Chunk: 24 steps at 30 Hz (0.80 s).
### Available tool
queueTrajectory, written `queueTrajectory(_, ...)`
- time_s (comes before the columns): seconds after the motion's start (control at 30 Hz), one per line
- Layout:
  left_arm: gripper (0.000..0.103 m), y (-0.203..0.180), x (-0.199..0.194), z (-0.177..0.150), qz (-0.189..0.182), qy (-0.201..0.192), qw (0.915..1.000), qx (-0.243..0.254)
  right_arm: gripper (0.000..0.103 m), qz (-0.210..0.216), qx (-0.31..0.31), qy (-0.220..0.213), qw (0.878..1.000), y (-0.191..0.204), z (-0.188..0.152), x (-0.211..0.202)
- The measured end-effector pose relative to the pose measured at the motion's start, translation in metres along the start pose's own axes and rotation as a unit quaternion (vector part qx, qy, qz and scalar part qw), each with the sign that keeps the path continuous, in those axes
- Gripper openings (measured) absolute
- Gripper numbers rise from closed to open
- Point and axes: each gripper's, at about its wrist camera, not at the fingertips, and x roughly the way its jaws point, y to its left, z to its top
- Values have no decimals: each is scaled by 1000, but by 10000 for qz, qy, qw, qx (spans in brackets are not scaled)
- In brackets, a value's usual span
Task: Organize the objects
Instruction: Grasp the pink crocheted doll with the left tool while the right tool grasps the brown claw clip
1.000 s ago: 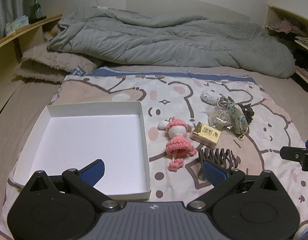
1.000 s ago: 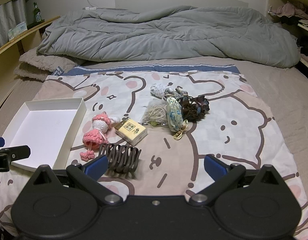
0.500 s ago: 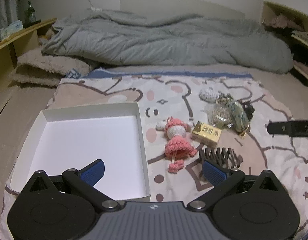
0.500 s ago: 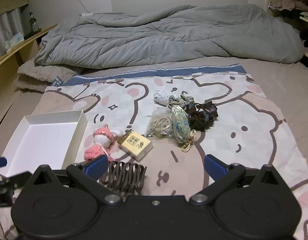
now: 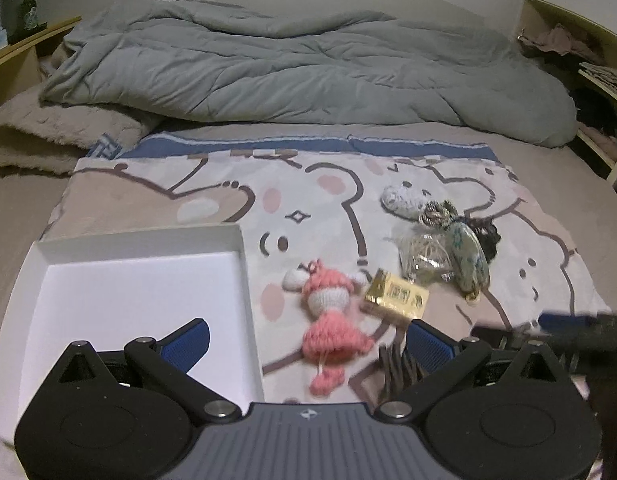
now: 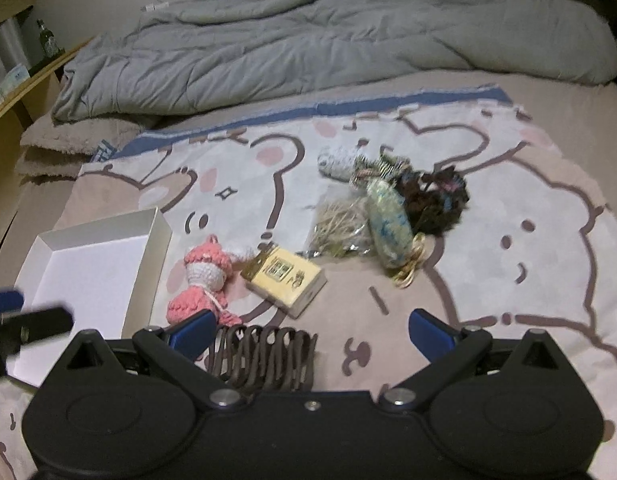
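An empty white box lies at the left on a cartoon-print sheet. Right of it lie a pink crochet doll, a yellow pack and a brown hair claw. Farther back sits a heap with a white knit piece, a patterned pouch and a dark scrunchie. My left gripper is open, low over the box's right wall and the doll. My right gripper is open just above the hair claw.
A rumpled grey duvet fills the back of the bed, with a beige blanket at its left. Wooden shelves stand at both sides, one with a green bottle. The right gripper's blurred body enters the left wrist view.
Both grippers have moved forward and lower toward the objects. The right one now hangs over the hair claw. Nothing has been picked up.
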Motion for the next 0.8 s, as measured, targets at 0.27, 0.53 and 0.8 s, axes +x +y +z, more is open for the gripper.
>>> queueTrajectory(0.27,103,-3,49,16,-367,277,9988,-167,103,41,-218,292,9993,23,-10,33)
queueTrajectory(0.53,97,-4,97,20,-601,732,9952,-225,103,123,-373,542,9978,39,-16,59)
queueTrajectory(0.8,87,-1,145,16,-730,1252,9885,-423,103,114,-434,878,9951,40,-19,86)
